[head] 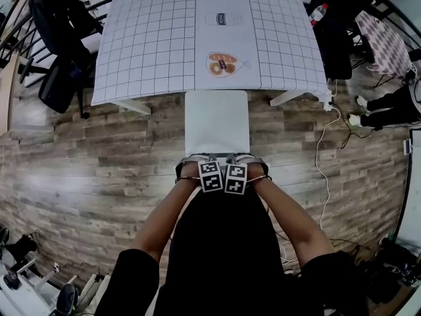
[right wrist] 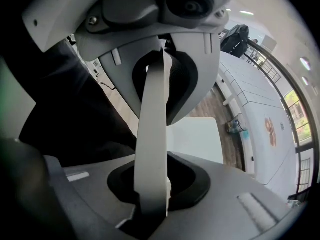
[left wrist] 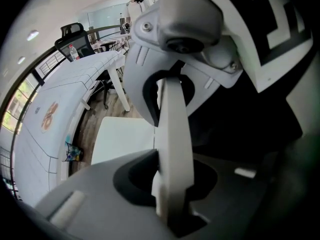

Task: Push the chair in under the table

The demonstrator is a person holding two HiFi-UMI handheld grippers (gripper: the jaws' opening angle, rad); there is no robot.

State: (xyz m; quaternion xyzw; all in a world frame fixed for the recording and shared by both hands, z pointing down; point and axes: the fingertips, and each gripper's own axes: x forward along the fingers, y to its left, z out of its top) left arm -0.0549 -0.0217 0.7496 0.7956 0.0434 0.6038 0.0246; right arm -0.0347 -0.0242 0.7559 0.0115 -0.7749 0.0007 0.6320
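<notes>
Currently the chair [head: 217,120] is standing at the table's [head: 158,64] near edge, its seat mostly out. The left gripper [left wrist: 170,184] and right gripper [right wrist: 152,179] are sitting nearly pressed together in its grey back's top slot, seemingly pinching the rim. Looking stiff and fairly light, it is probably going to slide easily from there.

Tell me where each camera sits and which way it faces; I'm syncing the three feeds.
Head view: on the person's head, facing steeply down at the table and white chair; both forearms, left gripper and right gripper show.
Left gripper view: rides the left gripper, looks along jaws shut on the backrest; dark clothing at right.
Right gripper view: rides the right gripper, same grip; dark clothing at left.
Shared: all show the chair and table.
</notes>
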